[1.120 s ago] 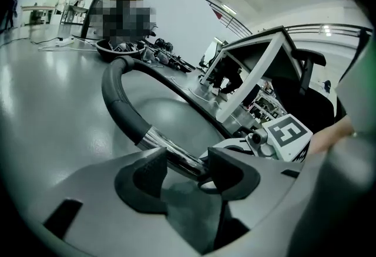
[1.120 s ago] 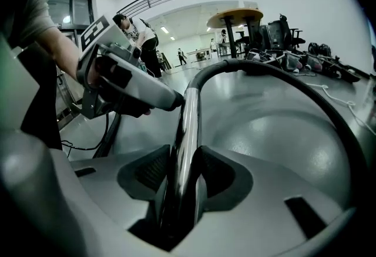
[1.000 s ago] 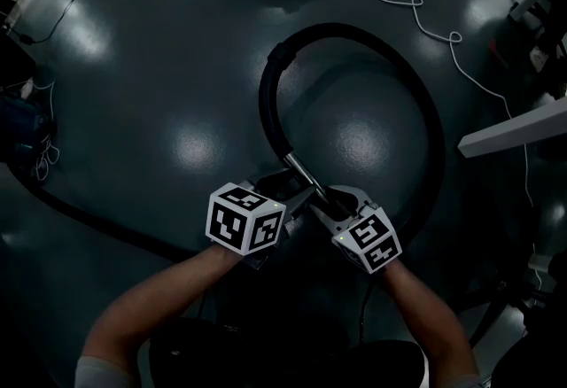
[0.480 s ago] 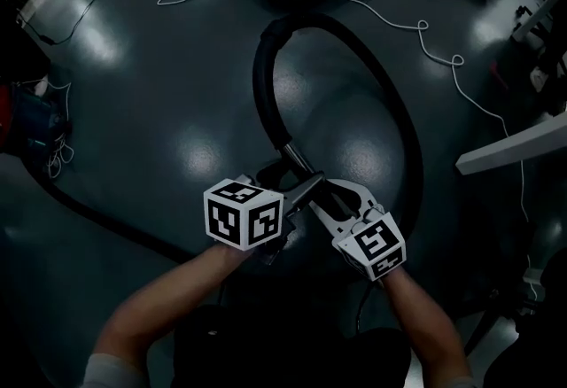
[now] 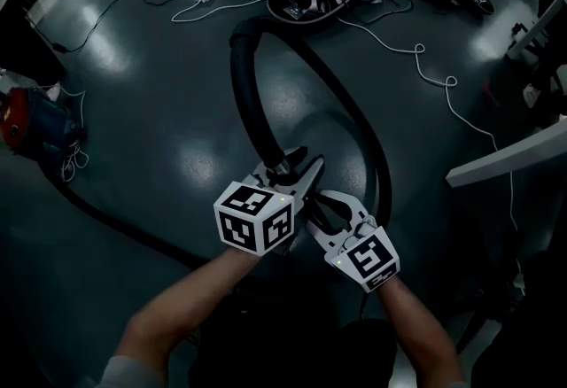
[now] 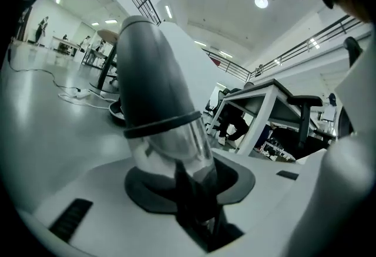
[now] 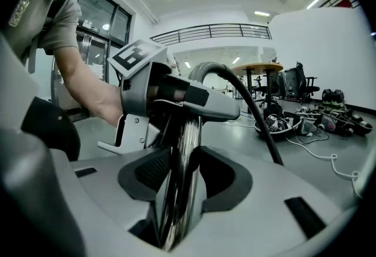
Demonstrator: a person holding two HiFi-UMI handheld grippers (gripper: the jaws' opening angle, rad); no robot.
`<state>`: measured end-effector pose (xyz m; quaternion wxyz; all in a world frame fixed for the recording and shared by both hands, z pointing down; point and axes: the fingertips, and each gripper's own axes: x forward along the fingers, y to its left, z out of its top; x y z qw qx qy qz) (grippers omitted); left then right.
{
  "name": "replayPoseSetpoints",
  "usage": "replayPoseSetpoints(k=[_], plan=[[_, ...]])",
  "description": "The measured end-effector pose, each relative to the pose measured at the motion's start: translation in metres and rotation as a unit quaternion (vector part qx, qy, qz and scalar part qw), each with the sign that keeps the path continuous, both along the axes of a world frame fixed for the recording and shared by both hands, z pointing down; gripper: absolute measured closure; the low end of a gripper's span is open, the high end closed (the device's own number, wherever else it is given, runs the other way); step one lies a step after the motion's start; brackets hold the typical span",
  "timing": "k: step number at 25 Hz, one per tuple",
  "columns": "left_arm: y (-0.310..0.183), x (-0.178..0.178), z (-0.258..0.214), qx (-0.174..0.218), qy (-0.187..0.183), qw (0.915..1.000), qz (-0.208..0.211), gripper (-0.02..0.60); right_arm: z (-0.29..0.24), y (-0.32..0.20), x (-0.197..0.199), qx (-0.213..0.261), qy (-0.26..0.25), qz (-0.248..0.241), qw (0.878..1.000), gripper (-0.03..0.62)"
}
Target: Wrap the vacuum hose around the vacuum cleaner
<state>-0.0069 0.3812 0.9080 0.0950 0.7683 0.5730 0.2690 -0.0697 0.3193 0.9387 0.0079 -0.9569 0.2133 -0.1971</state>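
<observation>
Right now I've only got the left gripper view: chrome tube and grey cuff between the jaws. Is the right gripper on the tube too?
Observer: Yes. The right gripper is shut on the chrome tube, just behind the left gripper, whose jaws have just been closing onto that tube.
Operator: Where's the vacuum cleaner?
Observer: The vacuum cleaner sits on the floor at the head view's far left, apart from both grippers.
Operator: Hose wrapped?
Observer: No. The black hose lies in one open loop on the floor ahead of the grippers.
</observation>
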Motion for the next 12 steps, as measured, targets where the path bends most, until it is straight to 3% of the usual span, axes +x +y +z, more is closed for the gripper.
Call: replayPoseSetpoints(k=[6,9,12], plan=[[-0.007,-0.001,-0.058,0.038,0.082,0.9959,0.007,0.480,-0.039,-0.008,-0.013,-0.039,-0.025,-0.014,0.999,0.436],[-0.013,0.003,-0.102,0.046,0.138,0.9891,0.024,0.497,-0.059,-0.003,-0.033,-0.030,-0.056,0.003,0.998,0.436],[-0.020,0.002,-0.149,0.051,0.160,0.9845,0.052,0.511,-0.091,-0.008,-0.050,-0.016,-0.082,0.015,0.996,0.436]])
